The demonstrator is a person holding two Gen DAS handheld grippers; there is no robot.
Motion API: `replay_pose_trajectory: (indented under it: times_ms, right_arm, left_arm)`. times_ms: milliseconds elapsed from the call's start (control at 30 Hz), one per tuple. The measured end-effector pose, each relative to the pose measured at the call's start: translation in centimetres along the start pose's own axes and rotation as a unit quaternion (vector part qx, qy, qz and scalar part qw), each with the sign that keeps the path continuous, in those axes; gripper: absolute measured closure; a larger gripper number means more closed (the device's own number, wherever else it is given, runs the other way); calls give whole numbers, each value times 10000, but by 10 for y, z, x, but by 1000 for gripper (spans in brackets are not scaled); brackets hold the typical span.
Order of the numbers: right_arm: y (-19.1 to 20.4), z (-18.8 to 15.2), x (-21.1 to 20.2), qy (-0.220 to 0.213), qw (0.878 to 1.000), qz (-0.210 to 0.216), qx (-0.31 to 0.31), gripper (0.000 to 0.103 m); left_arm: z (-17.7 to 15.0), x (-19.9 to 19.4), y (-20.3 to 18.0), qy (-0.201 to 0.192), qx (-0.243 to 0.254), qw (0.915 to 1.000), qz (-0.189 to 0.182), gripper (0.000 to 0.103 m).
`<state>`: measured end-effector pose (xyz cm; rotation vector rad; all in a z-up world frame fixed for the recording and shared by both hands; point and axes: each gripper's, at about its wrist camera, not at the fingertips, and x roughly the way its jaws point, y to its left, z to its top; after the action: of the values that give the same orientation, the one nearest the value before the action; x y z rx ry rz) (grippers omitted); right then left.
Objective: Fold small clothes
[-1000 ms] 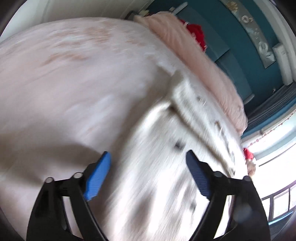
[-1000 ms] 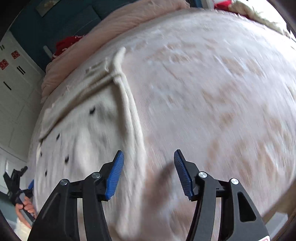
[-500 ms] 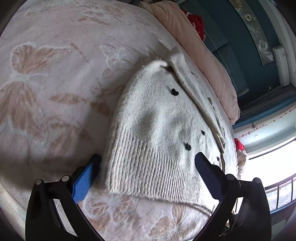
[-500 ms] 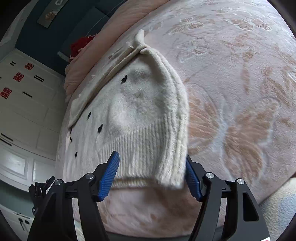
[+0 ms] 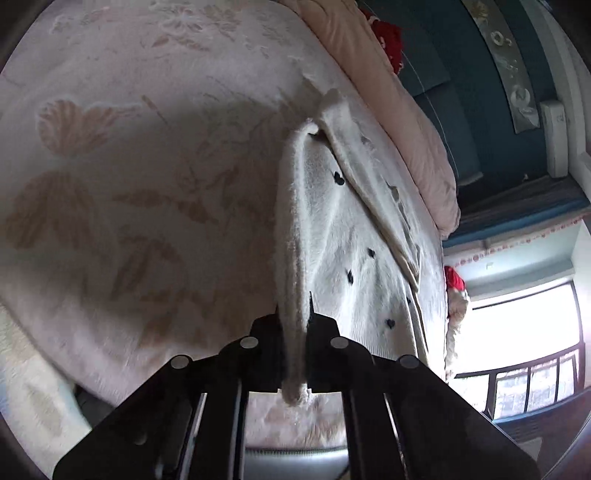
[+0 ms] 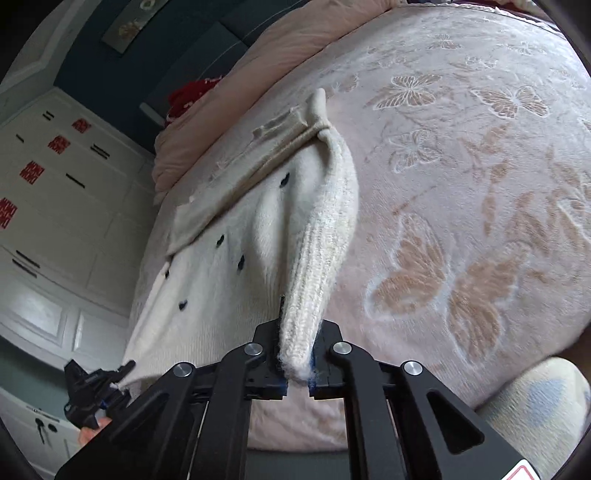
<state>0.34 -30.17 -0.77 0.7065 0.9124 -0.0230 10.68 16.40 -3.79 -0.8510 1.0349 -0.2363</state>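
A cream knit sweater [image 5: 351,240] with small black hearts lies on the bed, its collar at the far end. My left gripper [image 5: 293,314] has its jaws closing on one corner of the ribbed hem, and the pinched fabric rises in a ridge. In the right wrist view the same sweater [image 6: 229,280] is pinched at its other hem corner by my right gripper [image 6: 297,326], whose jaws are closing with the knit pressed between the pads. The left gripper [image 6: 96,380] shows at the lower left there, holding the far hem corner.
A pink blanket [image 6: 461,184] with butterfly patterns covers the bed. A rolled pink duvet [image 5: 399,110] and a red item [image 5: 388,33] lie beyond the collar. White wardrobe doors [image 6: 55,221] stand to the side. A bright window [image 5: 524,332] is at the right.
Both grippers stood open around the sweater's hem half a second ago. Now each is clamped on a hem corner and the edges are lifted off the blanket.
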Motion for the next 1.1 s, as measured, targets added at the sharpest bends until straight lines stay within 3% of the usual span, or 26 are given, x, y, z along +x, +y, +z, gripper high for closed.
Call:
replay_pose_trajectory:
  times_ms: [200,367,500,600,667,733,867,1000,1100]
  right_arm:
    - [-13,-37,-34,605,9957,-335,-622,97]
    - [-14,-95,-61,1558,9756,-549,-1448,97]
    - [-23,-137,-97,2190,9636,-459,-1463,97]
    - [-26,-152,-124,2358,9625,-338,-1301,97]
    - [-22,-147,-140,2161,9698,-89,-1124,97]
    - [-14,-121,-150,1716,9784,97,-1148,97]
    - [1,-27,-140,582,9908,443,-1139,97]
    - [11,53,-90,-229,9921,285,-1202,97]
    - [4,86,-36,-546,9953,147,-785,96]
  left_arm:
    - [-29,-46,-4,377,610,9971,249,97]
    - [-72,-74,10,944,767,9914,480,97]
    - [-118,-113,15,1350,1032,9838,574,97]
    - [-147,-145,19,1507,797,9845,424,97]
    - [-158,-159,16,1540,665,9853,313,97]
    - [-153,-173,-3,1274,887,9875,256,97]
    - [-95,-166,-53,489,1463,9880,-103,97]
    - [-25,-104,-110,-199,2163,9761,-44,96]
    - [25,-41,-116,-409,1971,9794,190,96]
